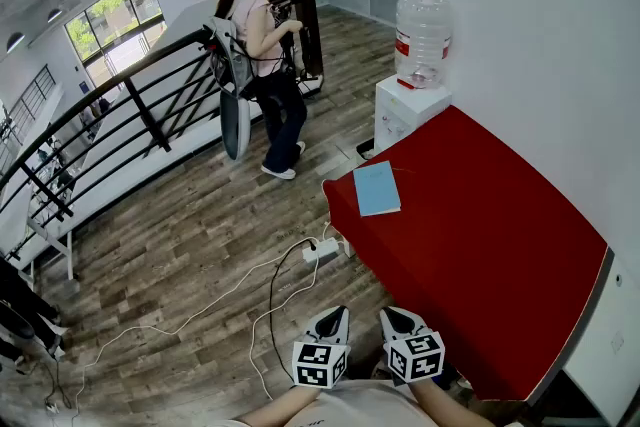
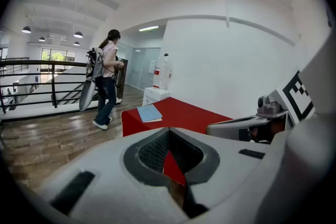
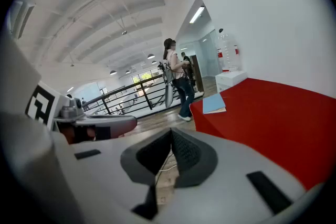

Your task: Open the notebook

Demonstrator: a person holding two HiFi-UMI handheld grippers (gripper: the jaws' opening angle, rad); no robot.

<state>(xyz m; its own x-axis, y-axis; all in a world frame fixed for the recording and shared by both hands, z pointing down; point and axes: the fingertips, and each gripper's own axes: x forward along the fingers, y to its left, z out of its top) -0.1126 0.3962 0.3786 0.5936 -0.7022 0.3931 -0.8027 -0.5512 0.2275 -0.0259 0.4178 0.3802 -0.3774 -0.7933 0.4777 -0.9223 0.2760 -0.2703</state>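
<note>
A closed light-blue notebook lies at the far left corner of the red table. It also shows in the left gripper view as the notebook and in the right gripper view as the notebook. My left gripper and right gripper hang side by side close to my body, near the table's front corner and well short of the notebook. The left gripper has its tips touching and holds nothing. The right gripper is likewise shut and empty.
A water dispenser with a large bottle stands beyond the table's far corner against the white wall. A person stands by the black railing. A power strip and cables lie on the wooden floor left of the table.
</note>
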